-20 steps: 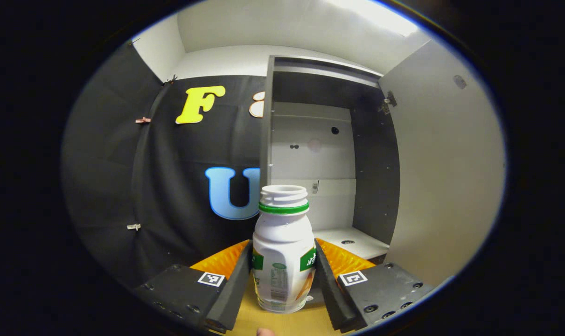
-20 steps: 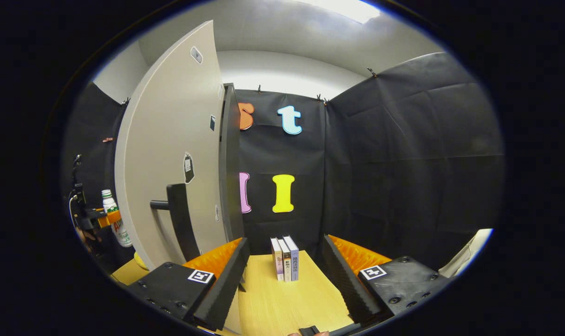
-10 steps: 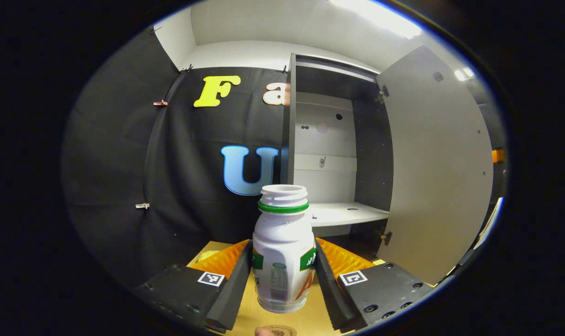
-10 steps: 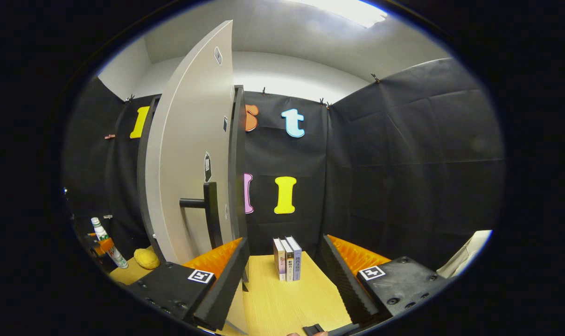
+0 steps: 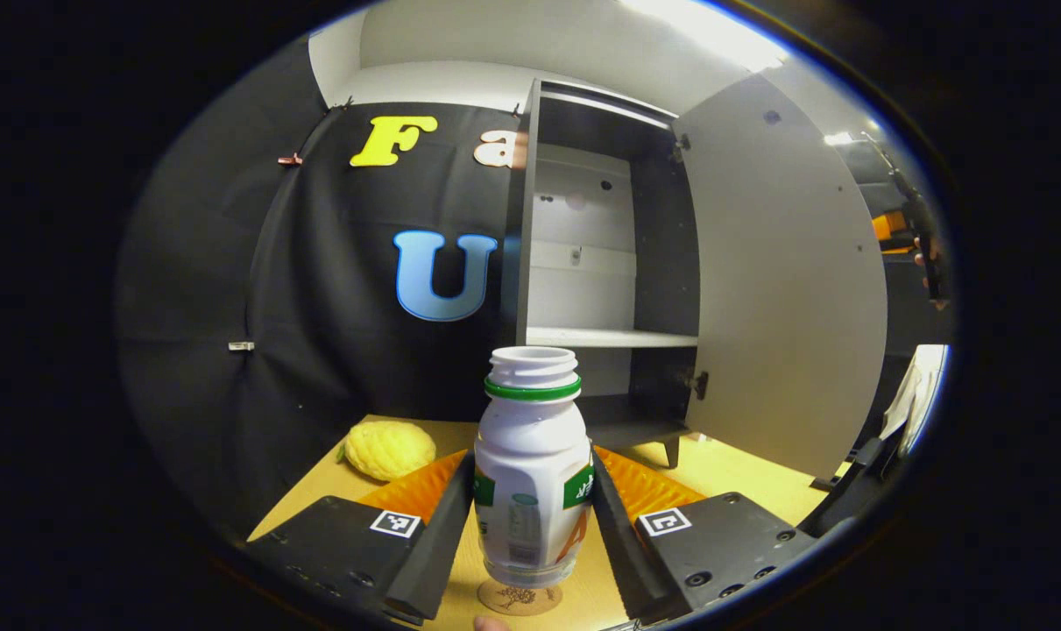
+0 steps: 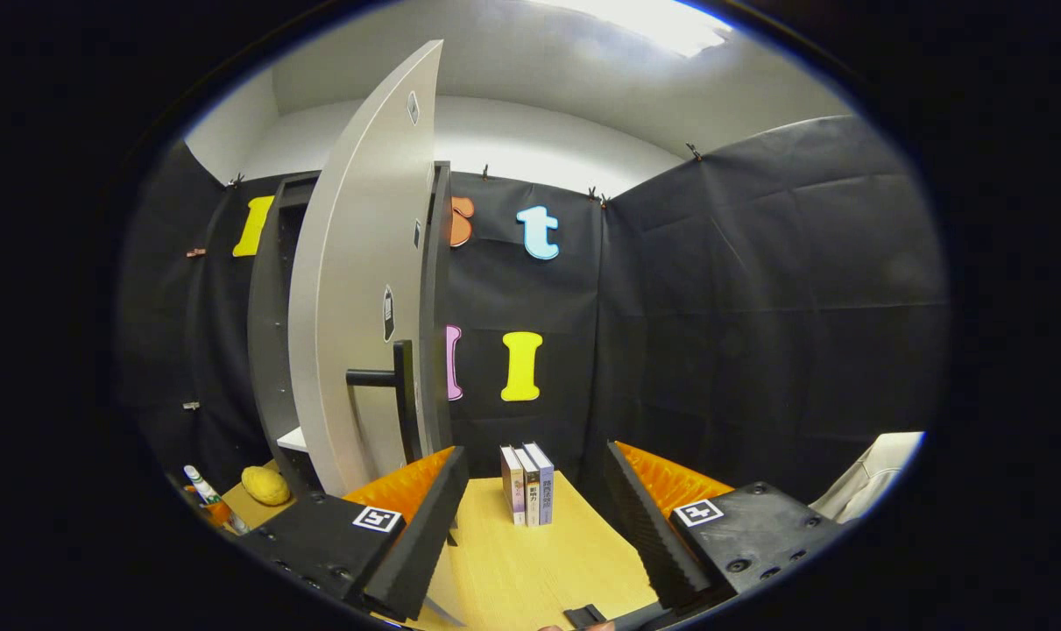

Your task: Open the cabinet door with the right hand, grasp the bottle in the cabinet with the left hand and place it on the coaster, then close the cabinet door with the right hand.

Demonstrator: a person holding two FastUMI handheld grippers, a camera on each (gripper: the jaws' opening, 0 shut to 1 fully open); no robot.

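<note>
Left tongs (image 5: 532,517) were clamped on the bottle (image 5: 531,473), both fingers pressing its sides, bottle upright w/ no cap. Coaster (image 5: 519,599) lay on the desk (image 5: 740,473) right under the bottle's base; touching or just above, hard to say. Lemon-like yellow fruit (image 5: 388,450) at 10 o'clock. Cabinet (image 5: 607,263) at 12, door (image 5: 784,298) swung open at 2. Right tongs (image 6: 537,517) were wide apart, holding nothing; books (image 6: 526,484) at 12, door handle (image 6: 390,386) at 10.
</note>
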